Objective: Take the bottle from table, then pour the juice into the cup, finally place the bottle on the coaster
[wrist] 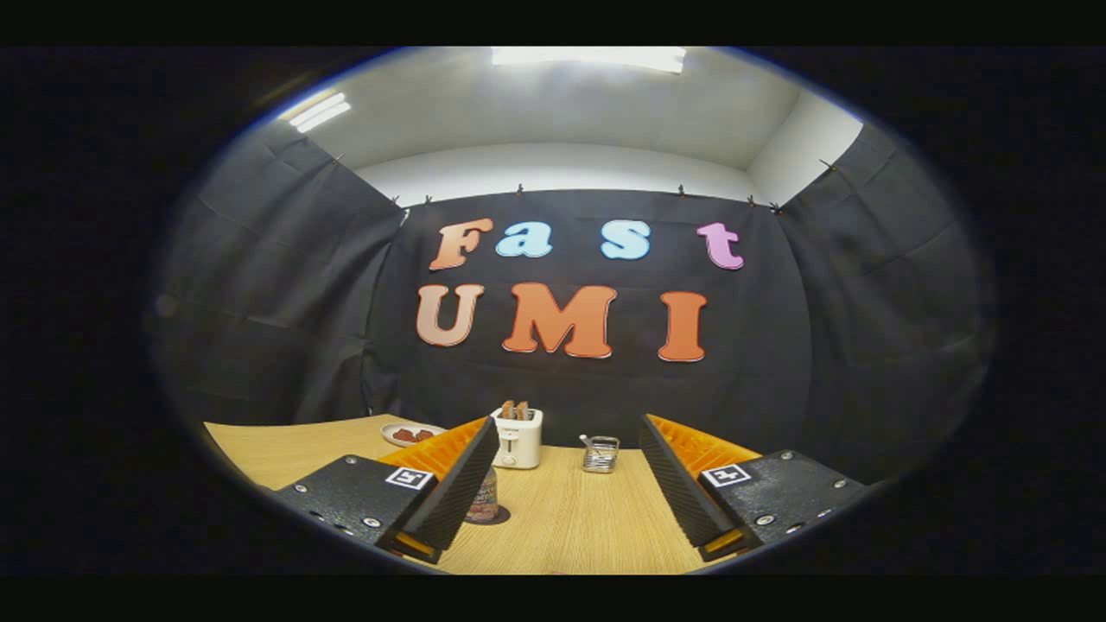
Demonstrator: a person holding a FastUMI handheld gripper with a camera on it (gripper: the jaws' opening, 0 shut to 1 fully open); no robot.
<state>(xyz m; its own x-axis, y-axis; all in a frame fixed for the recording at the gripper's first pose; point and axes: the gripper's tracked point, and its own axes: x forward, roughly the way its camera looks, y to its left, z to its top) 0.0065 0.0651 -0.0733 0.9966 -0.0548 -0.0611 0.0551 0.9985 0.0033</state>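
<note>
Beyond the left fingertip (pixel 484 441), bottle (pixel 484 503) upright on coaster-like dark disc (pixel 499 517), partly hidden; gripper (pixel 570 449) spread wide, holding nothing; leftward shift judged necessary.

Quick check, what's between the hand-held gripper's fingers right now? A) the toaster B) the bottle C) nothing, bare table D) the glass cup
C: the hand-held gripper is open, with bare table in the gap; the toaster stands far beyond the fingers.
</note>
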